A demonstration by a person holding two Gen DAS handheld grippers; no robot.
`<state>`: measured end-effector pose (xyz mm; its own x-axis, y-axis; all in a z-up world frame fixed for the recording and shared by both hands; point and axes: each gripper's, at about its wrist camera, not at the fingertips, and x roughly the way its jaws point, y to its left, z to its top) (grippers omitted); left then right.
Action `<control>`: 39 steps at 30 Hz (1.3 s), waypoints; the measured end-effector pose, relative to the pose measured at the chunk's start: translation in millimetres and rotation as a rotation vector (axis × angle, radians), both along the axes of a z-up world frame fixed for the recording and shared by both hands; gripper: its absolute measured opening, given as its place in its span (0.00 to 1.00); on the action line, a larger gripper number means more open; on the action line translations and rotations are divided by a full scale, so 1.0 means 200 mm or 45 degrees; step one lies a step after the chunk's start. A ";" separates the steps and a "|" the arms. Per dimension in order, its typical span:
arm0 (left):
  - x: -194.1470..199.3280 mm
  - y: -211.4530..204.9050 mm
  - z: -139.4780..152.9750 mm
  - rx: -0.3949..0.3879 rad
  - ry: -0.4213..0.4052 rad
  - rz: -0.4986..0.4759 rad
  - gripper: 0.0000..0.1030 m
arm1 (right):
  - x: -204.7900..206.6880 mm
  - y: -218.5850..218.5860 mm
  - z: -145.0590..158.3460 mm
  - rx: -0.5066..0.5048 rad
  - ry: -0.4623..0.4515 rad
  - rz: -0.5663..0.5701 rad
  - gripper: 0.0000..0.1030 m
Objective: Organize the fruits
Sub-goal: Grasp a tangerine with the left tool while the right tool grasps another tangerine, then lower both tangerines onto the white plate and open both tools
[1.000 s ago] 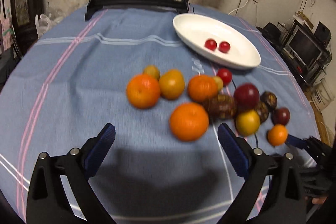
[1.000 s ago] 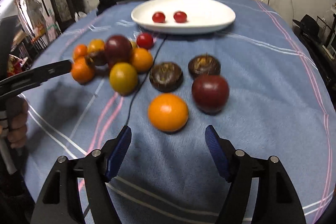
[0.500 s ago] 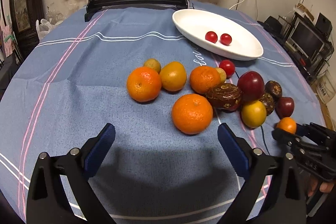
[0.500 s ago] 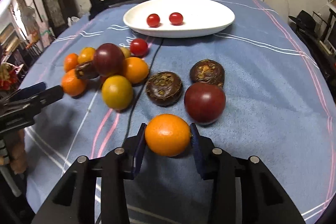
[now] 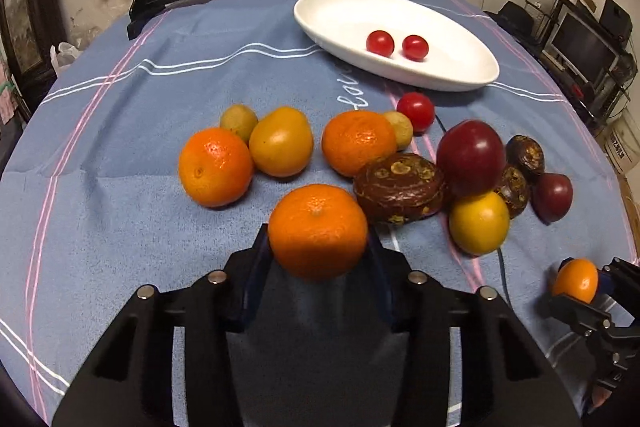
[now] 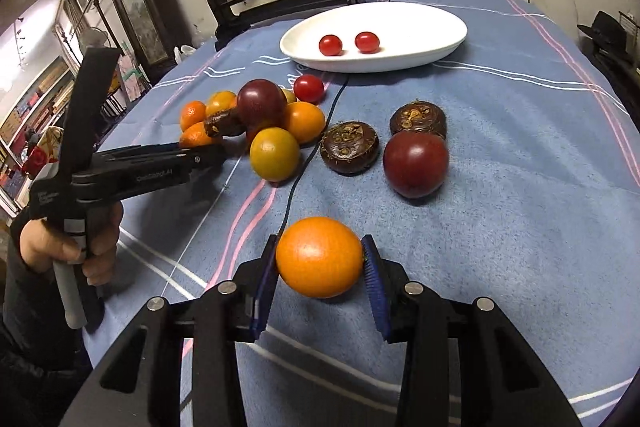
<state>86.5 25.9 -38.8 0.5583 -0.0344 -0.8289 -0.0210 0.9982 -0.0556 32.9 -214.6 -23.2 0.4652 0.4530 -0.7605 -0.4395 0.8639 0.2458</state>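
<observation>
I'm closing the left gripper [image 5: 318, 247] on a mandarin [image 5: 317, 230] at the near edge of the fruit pile, pads pressing both its sides. My right gripper [image 6: 320, 269] is clamping a smaller orange [image 6: 319, 257], lifted off the blue table [image 6: 520, 187]. Two cherry tomatoes [image 6: 330, 45] are sitting in the white dish [image 6: 420, 23] beyond.

1. My left gripper [image 5: 318, 247], black with blue pads, tilts down, jaws closing around a round orange tangerine [image 5: 317, 230].
2. My right gripper [image 6: 320, 267] pinches a smooth orange fruit [image 6: 319, 257].
3. My hand [image 6: 70, 247] squeezes the left handle.
</observation>
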 end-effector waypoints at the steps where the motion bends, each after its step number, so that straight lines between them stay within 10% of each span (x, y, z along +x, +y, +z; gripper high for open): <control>1: 0.00 0.00 0.00 0.002 0.008 -0.016 0.43 | 0.00 -0.01 0.01 0.002 -0.006 -0.001 0.40; 12: -0.10 0.04 0.31 -0.082 -0.147 -0.118 0.42 | 0.13 -0.05 0.33 0.044 -0.223 -0.042 0.40; 21: 0.34 -0.03 0.49 -0.068 -0.237 -0.106 0.42 | 0.50 0.12 0.46 0.033 -0.308 -0.082 0.40; 39: 1.01 -0.12 0.15 -0.029 -0.032 0.023 0.46 | 0.98 0.28 0.12 -0.186 -0.106 -0.105 0.41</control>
<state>288.1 2.0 -9.0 0.5794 -0.0424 -0.8139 -0.0377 0.9962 -0.0787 229.8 -157.8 1.0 0.5607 0.2981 -0.7725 -0.3791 0.9218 0.0805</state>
